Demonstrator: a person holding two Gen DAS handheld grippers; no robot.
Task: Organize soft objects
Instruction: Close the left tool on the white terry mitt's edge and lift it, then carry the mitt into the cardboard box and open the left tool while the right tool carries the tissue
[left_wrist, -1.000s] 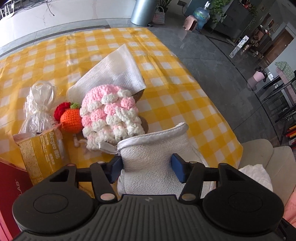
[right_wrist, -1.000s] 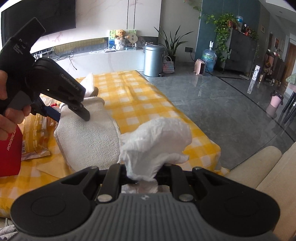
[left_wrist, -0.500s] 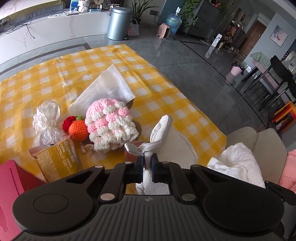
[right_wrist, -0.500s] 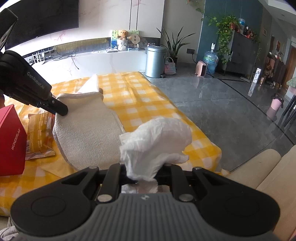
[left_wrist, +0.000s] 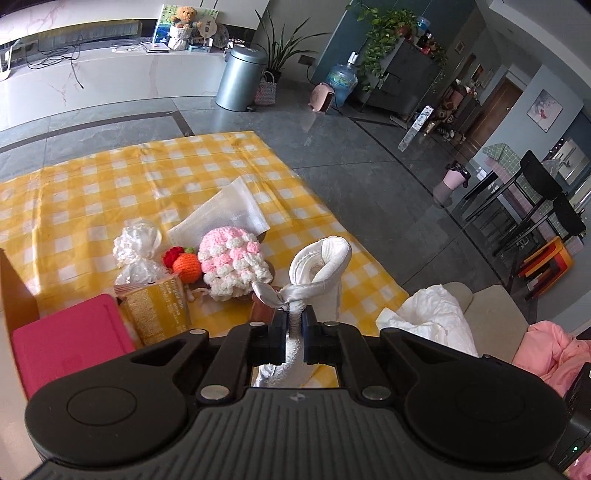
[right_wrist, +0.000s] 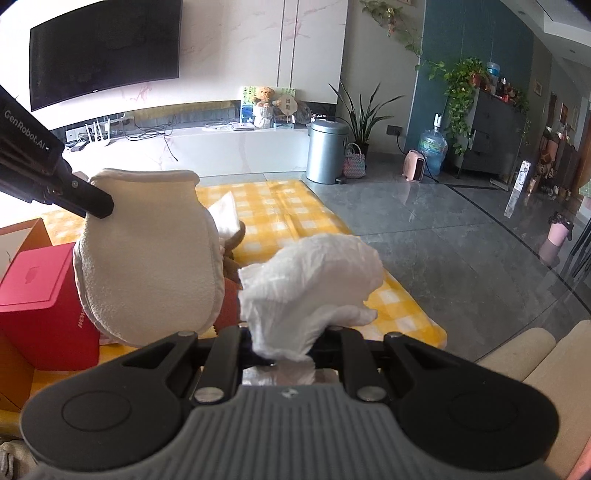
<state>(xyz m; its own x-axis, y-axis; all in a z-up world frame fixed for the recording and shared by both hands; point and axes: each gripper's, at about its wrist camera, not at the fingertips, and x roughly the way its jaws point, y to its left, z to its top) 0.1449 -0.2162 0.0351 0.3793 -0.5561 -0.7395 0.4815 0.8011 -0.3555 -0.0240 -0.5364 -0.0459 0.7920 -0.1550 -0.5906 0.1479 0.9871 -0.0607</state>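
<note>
My left gripper (left_wrist: 294, 334) is shut on the rim of a cream fleece mitt (left_wrist: 321, 266), which hangs lifted above the yellow checked tablecloth (left_wrist: 110, 192). From the right wrist view the same mitt (right_wrist: 147, 258) dangles under the left gripper's finger (right_wrist: 88, 201). My right gripper (right_wrist: 282, 350) is shut on a crumpled white tissue (right_wrist: 314, 284), also seen as a white wad (left_wrist: 432, 317) at the right of the left wrist view. A pink and white crochet hat (left_wrist: 232, 262), an orange crochet fruit (left_wrist: 186, 264) and a folded white cloth (left_wrist: 225, 218) lie on the table.
A red box (right_wrist: 40, 295) sits at the table's near left, beside a yellow snack pack (left_wrist: 159, 310) and a knotted clear bag (left_wrist: 138, 251). A beige sofa arm (right_wrist: 532, 354) and pink fabric (left_wrist: 554, 350) are at the right. Grey floor lies beyond the table edge.
The left gripper closed on the mitt's rim and lifted it off the table, so it now hangs. The right gripper rose a little with the tissue still held.
</note>
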